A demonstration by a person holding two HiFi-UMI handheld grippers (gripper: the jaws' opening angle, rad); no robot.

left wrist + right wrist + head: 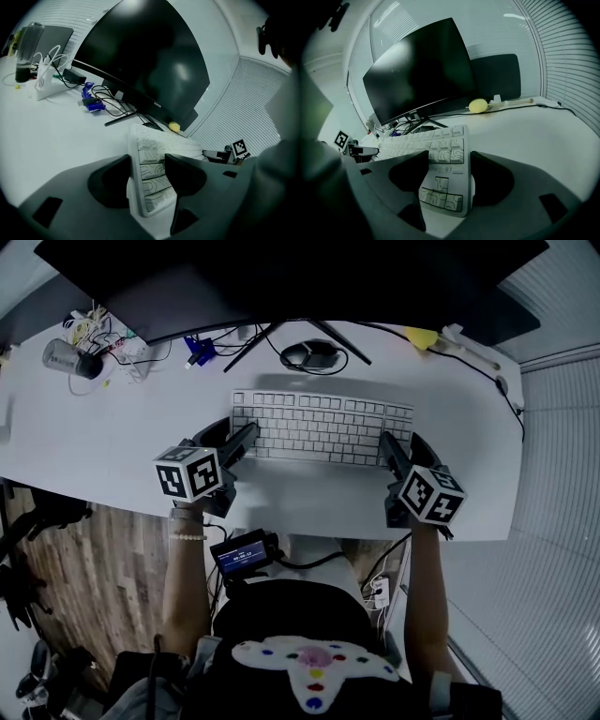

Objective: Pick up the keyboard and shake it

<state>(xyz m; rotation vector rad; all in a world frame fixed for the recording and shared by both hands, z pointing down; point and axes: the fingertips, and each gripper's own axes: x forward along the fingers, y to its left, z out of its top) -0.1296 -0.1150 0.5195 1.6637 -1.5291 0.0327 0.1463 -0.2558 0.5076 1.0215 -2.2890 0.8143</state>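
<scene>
Partly legible "-87" on keyboard (443, 159)

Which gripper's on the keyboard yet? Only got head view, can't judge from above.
Observer: Neither looks clamped. In the left gripper view, the left gripper has its fingers apart, with the keyboard's left end between them.
Operator: Right side?
Observer: Same. The right gripper is open, with the keyboard's arrow-key corner between its fingers.
Operator: Monitor on?
Observer: No, the monitor screen is dark.
</scene>
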